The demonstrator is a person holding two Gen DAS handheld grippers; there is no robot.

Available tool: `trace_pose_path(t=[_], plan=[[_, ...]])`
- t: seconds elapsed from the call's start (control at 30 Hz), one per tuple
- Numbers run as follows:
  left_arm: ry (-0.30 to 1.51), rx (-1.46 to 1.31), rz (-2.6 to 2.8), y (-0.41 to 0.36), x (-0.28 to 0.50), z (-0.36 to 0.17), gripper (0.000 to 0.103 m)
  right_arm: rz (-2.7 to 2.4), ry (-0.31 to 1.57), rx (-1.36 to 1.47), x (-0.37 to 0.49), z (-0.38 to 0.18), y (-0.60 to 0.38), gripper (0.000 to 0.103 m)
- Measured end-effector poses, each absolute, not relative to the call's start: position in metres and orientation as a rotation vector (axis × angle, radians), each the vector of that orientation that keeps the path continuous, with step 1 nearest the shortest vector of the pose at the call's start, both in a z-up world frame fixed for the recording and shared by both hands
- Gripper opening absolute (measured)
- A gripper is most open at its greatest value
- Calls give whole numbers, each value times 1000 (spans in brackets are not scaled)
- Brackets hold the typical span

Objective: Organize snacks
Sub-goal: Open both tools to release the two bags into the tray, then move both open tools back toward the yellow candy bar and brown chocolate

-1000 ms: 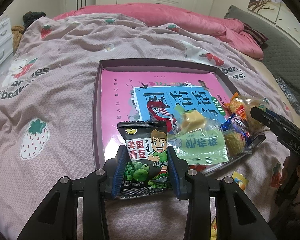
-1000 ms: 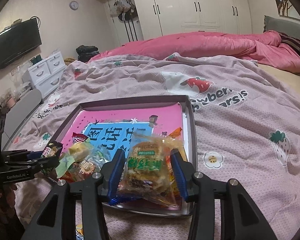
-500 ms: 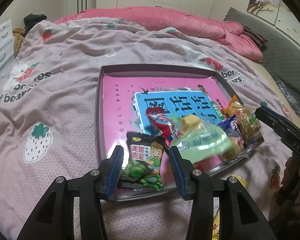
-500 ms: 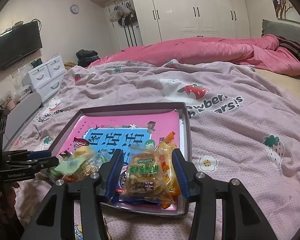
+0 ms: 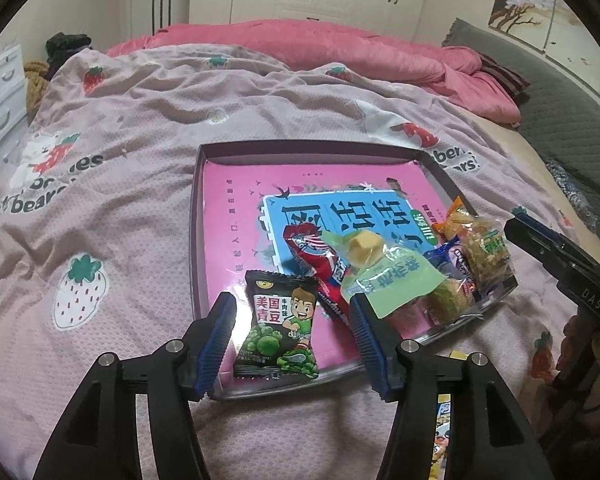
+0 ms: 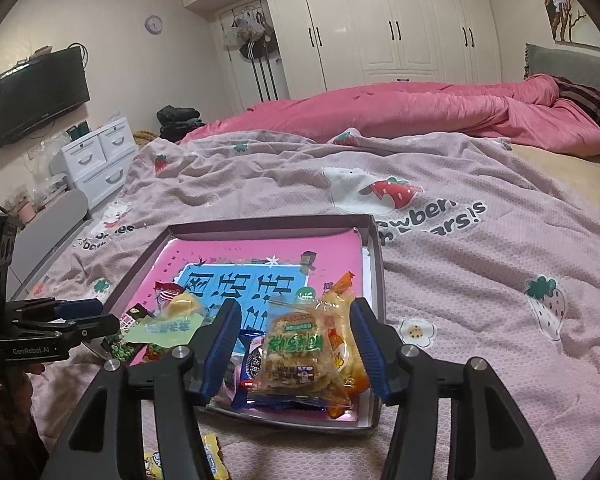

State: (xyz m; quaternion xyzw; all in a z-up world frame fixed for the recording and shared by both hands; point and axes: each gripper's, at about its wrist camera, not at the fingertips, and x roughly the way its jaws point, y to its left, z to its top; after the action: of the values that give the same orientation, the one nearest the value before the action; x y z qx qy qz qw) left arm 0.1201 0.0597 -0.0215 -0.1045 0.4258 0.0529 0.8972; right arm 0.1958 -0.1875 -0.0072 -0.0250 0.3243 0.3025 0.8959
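A dark-rimmed tray point(image 5: 300, 146) with a pink and blue printed floor lies on the strawberry bedspread. A black green-pea packet point(image 5: 278, 332) lies flat at its near edge, between the opening jaws of my left gripper point(image 5: 292, 320); the pads stand clear of it. A red packet point(image 5: 320, 264) and a pale green packet point(image 5: 392, 276) lie beside it. In the right wrist view, a clear cracker packet point(image 6: 296, 352) rests on a blue cookie packet point(image 6: 252, 364) in the tray's point(image 6: 268, 224) near right corner. My right gripper point(image 6: 296, 320) has its opening jaws either side of it, not pressing.
Loose yellow packets point(image 6: 212, 456) lie on the bedspread in front of the tray. A pink duvet point(image 5: 340, 48) is bunched at the far end of the bed. White drawers point(image 6: 96, 160) and a wall television point(image 6: 40, 92) stand to the left.
Both grippers widened their jaws and let go. The green-pea packet went from upright in the left jaws to flat in the tray. The cracker packet settled onto the pile.
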Motion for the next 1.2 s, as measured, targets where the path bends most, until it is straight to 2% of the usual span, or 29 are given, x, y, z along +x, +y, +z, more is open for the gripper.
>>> trace_pose_path(t=[0.1,0.87,0.9,0.97,1.2], plan=[[876,-215,104,59,118,-18,63,632,666,-50,194,-5,-187,60],[835,-188,46,42,92,10,65,687,644,-92,142,11,-183,61],[835,-187,40,40,91,11,65,690,643,-96,139,11,-182,61],[837,-182,28,37,88,13,74,699,647,-107,133,12,-179,61],[850,-144,-28,22,79,16,74,720,684,-126,116,8,-175,61]])
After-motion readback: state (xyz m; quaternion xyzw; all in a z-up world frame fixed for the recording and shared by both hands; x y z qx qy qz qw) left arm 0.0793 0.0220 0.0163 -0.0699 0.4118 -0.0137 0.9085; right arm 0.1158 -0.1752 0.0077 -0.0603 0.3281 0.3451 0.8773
